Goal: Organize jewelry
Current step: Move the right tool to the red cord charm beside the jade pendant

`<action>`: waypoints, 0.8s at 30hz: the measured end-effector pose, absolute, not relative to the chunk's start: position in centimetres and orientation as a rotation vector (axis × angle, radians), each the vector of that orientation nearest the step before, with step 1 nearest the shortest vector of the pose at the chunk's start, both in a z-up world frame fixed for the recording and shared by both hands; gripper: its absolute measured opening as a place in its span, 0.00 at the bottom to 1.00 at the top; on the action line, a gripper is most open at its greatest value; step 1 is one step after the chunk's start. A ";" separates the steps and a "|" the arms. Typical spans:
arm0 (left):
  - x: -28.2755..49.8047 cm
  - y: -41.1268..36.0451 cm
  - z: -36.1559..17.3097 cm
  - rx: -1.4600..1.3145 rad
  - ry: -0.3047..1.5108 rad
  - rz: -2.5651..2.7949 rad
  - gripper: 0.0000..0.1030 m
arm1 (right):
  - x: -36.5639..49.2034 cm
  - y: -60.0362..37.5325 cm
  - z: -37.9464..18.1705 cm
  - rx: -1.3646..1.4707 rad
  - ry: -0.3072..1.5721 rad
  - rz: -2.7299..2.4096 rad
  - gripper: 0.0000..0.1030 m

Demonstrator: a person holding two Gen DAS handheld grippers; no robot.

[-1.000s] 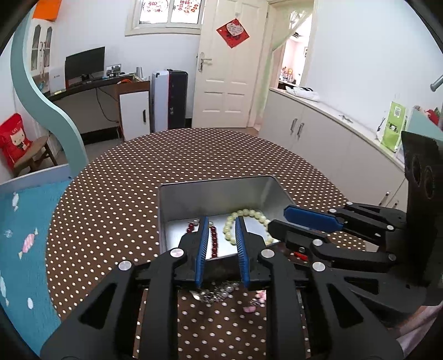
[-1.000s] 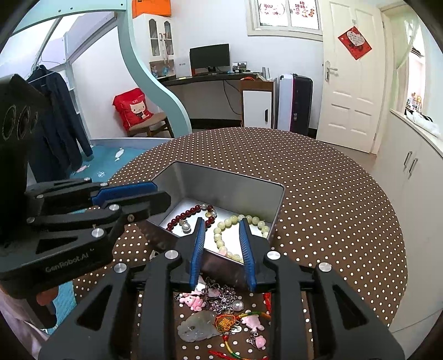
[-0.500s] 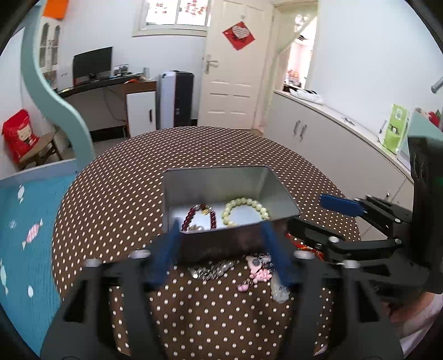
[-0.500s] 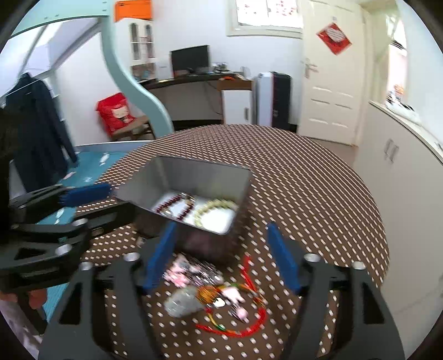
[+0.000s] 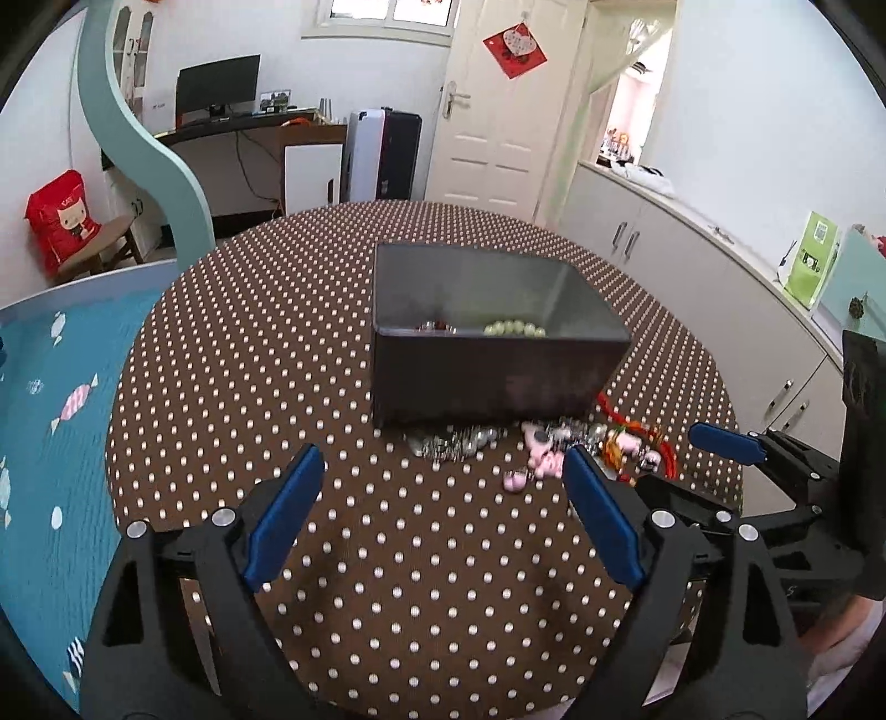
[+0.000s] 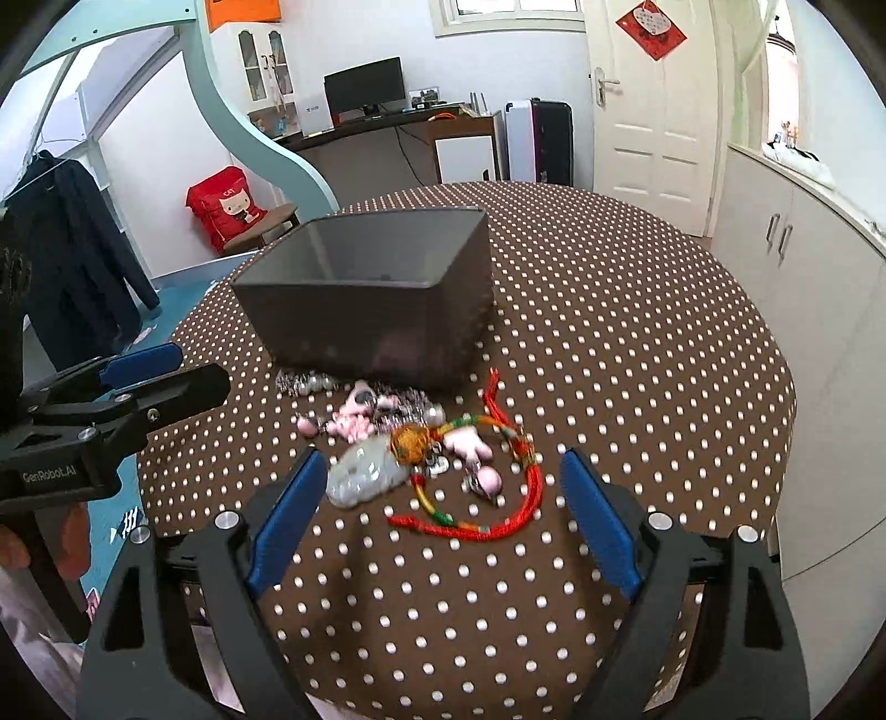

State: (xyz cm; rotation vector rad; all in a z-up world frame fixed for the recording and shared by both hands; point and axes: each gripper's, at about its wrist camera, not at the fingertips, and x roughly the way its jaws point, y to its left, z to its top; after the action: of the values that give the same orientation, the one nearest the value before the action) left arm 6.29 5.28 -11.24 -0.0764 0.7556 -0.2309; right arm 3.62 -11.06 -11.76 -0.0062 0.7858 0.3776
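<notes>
Two grippers, both spread wide, nothing held, jaws just opened.
Loose jewelry pile (image 6: 421,448) lies before the metal box (image 6: 376,310), straight ahead of right gripper (image 6: 437,515); left gripper (image 5: 443,515) faces bare cloth beside it.

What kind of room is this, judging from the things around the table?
Probably a room in a home, used as bedroom and study: a desk with a monitor, a jacket hanging by a bed frame, and a suitcase beside the door.

White walls, daylight from a window (image 5: 393,14) at twelve. A cream door (image 5: 493,111) at one, a desk (image 5: 249,133) with a monitor (image 5: 217,87) at eleven, white cabinets (image 5: 692,266) at three, a teal arch (image 5: 138,138) at ten.
</notes>
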 end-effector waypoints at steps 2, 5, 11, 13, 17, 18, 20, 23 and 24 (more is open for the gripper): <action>6.0 5.2 -11.6 -0.074 0.766 -0.231 0.86 | 3.5 -11.4 -12.0 -0.003 0.787 0.371 0.80; 5.7 4.8 -12.0 -0.071 0.772 -0.237 0.86 | 3.1 -11.5 -12.1 -0.013 0.772 0.363 0.78; 5.1 3.9 -12.6 -0.054 0.776 -0.255 0.86 | 2.6 -10.9 -13.2 -0.046 0.769 0.409 0.42; 5.2 3.6 -12.6 -0.048 0.781 -0.259 0.86 | 2.7 -10.5 -13.4 -0.090 0.751 0.397 0.33; 5.5 2.9 -12.9 -0.031 0.796 -0.263 0.86 | 2.5 -9.8 -13.7 -0.169 0.731 0.380 0.17; 5.6 2.7 -12.9 -0.025 0.797 -0.266 0.86 | 2.5 -9.9 -13.7 -0.166 0.735 0.389 0.15; 5.6 2.4 -13.0 -0.019 0.797 -0.275 0.86 | 2.5 -10.0 -13.7 -0.165 0.737 0.391 0.15; 5.7 1.6 -13.1 -0.003 0.800 -0.291 0.86 | 2.4 -10.3 -13.8 -0.159 0.747 0.387 0.14; 5.7 1.2 -13.2 0.006 0.801 -0.299 0.86 | 2.4 -10.5 -13.7 -0.145 0.752 0.392 0.14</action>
State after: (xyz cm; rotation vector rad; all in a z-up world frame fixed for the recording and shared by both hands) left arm 5.70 1.23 -13.20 0.0061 0.8012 -0.2991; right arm 2.44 -10.46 -13.74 -0.1453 0.7519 0.3916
